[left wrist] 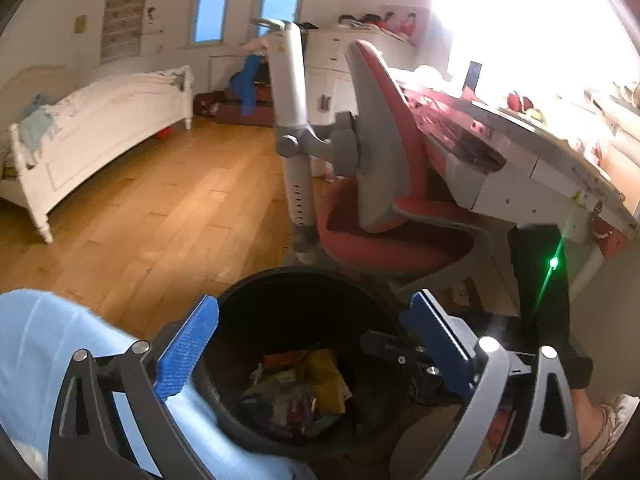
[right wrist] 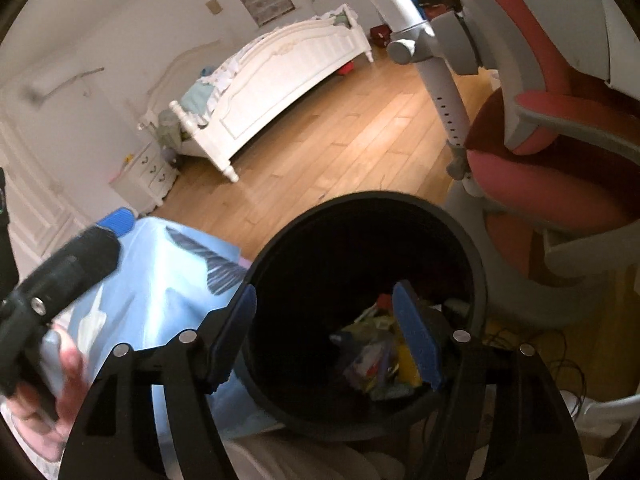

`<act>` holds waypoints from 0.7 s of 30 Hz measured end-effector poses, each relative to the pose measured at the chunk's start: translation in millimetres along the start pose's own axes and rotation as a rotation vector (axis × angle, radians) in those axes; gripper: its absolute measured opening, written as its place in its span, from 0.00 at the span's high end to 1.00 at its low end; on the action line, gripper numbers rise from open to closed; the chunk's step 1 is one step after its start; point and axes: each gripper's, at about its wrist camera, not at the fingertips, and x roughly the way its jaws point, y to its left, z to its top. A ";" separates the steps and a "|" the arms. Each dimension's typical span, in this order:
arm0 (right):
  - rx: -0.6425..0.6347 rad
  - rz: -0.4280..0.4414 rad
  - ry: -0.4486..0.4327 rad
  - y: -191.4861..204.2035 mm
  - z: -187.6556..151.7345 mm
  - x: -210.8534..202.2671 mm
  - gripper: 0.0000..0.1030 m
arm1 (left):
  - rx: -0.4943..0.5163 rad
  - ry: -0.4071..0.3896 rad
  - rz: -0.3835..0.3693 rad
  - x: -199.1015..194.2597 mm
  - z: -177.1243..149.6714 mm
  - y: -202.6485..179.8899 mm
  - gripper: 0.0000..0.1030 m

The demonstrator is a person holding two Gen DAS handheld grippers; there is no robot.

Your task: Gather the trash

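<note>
A light blue bag (left wrist: 36,344) lies at the left, right beside the black bin (left wrist: 296,292). The left gripper (left wrist: 316,344) hangs over the bin with its blue pads (left wrist: 184,356) wide apart and nothing between them. The trash (left wrist: 300,396) sits at the bottom of the bin. The right gripper (right wrist: 326,336) is over the bin too, open and empty. A red chair (left wrist: 384,216) stands behind the bin.

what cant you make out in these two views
- Bin contents: dark and jumbled in both views, single items unclear.
- Desk top: washed out by glare, left wrist view.
- Blue sheet: partly behind the right gripper's fingers, edges cut off.
</note>
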 end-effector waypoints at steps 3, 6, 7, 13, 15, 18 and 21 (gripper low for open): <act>-0.021 0.015 0.010 19.1 -6.8 -2.1 0.26 | -0.023 -0.031 0.060 -27.3 -4.1 9.0 0.05; -0.072 0.051 0.021 49.3 -11.7 -2.0 0.25 | -0.073 -0.054 0.156 -61.5 -15.6 24.5 0.05; -0.099 0.068 0.022 65.5 -14.7 -3.1 0.25 | -0.093 -0.055 0.191 -72.8 -20.7 30.9 0.05; -0.250 0.178 -0.012 161.5 -29.0 -8.7 0.19 | -0.222 -0.062 0.518 -152.8 -69.7 80.4 0.05; -0.332 0.211 -0.039 204.1 -38.7 -11.0 0.19 | -0.288 -0.063 0.617 -182.2 -91.0 99.3 0.05; -0.421 0.234 -0.093 251.6 -54.7 -15.5 0.08 | -0.390 -0.091 0.743 -223.8 -121.5 121.6 0.05; -0.508 0.245 -0.196 294.9 -77.2 -23.1 0.05 | -0.458 -0.131 0.849 -259.4 -148.3 136.3 0.05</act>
